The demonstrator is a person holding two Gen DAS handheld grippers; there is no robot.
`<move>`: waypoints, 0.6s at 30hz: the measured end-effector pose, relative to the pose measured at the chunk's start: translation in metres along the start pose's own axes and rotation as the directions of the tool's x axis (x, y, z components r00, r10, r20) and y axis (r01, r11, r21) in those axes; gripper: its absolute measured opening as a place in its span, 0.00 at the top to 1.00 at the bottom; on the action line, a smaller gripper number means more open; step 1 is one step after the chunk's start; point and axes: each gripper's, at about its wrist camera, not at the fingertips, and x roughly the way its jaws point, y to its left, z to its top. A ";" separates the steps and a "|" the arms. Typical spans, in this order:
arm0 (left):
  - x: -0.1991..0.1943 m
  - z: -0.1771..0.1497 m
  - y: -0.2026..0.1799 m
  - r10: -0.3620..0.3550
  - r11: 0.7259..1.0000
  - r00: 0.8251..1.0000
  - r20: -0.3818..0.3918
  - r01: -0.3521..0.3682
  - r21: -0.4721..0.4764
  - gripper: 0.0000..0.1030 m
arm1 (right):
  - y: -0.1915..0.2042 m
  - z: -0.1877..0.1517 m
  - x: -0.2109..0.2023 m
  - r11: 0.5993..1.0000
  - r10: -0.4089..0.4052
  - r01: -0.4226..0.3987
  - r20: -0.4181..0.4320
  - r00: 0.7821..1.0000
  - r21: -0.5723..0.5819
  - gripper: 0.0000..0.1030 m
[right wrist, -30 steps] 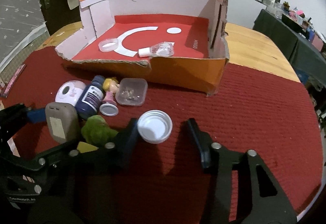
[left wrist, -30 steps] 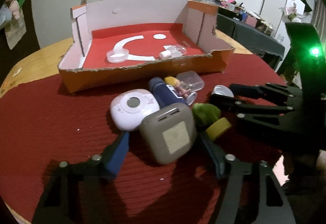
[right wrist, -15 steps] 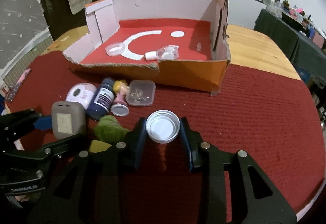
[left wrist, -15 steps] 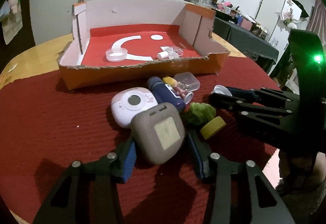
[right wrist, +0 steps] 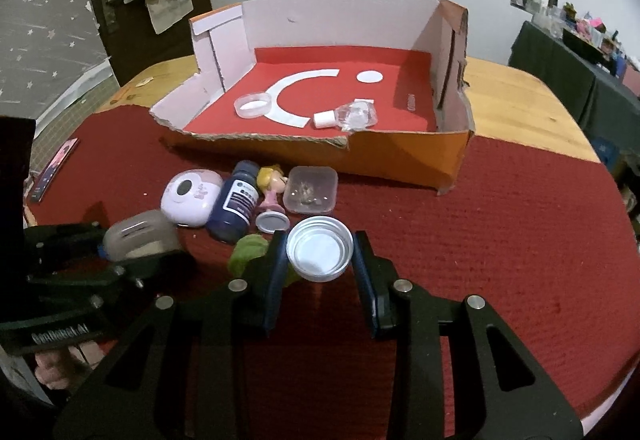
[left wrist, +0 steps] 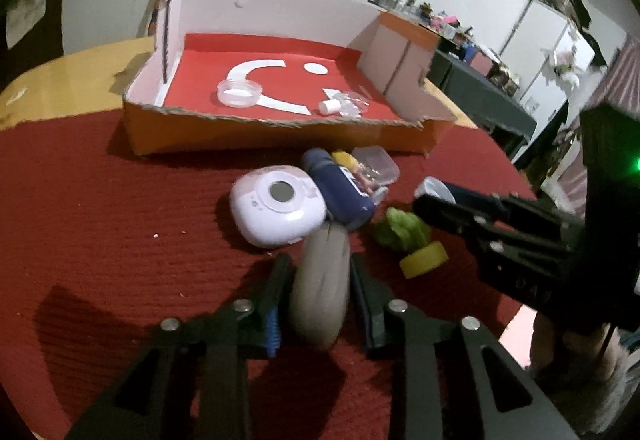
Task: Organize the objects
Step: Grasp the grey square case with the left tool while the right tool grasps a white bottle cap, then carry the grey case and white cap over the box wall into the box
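Observation:
My left gripper (left wrist: 318, 280) is shut on a grey rounded device (left wrist: 320, 288), held on edge just above the red cloth; it also shows in the right wrist view (right wrist: 138, 236). My right gripper (right wrist: 320, 252) is shut on a white round lid (right wrist: 320, 248), lifted off the cloth. The orange cardboard box (right wrist: 400, 156) with a red floor stands behind, holding a clear round dish (right wrist: 253, 105) and a small clear bottle (right wrist: 348, 116). A pile lies in front of it: white round gadget (right wrist: 192, 196), dark blue bottle (right wrist: 236, 200), blonde figurine (right wrist: 272, 184), clear square case (right wrist: 313, 189), green plush (left wrist: 402, 230).
A yellow disc (left wrist: 424, 260) lies by the green plush. The red cloth (right wrist: 500, 240) covers the near part of a round wooden table (right wrist: 520, 100). A pink strip (right wrist: 52, 168) lies at the cloth's left edge. A dark table with clutter (right wrist: 580, 52) stands at the right.
My left gripper closed on the grey device and turned it on edge, lifting it. My right gripper closed on the white lid and raised it.

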 end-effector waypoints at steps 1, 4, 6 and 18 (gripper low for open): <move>0.001 0.002 0.001 0.003 1.000 1.000 -0.001 -0.003 -0.002 0.71 | -0.001 0.000 0.000 1.000 0.000 0.000 -0.001 1.000 0.002 0.70; 0.001 0.003 0.002 0.003 1.000 1.000 -0.002 -0.003 -0.002 0.81 | -0.003 -0.001 0.001 1.000 0.002 -0.002 -0.007 1.000 0.007 0.70; 0.000 0.003 0.002 0.005 1.000 1.000 0.000 -0.005 -0.001 0.81 | -0.004 -0.002 0.001 1.000 0.005 -0.005 -0.007 1.000 0.009 0.70; -0.008 0.004 -0.008 0.022 0.998 0.999 0.026 -0.024 0.059 0.81 | 0.007 0.003 -0.011 1.000 0.030 -0.030 0.025 0.999 -0.010 0.70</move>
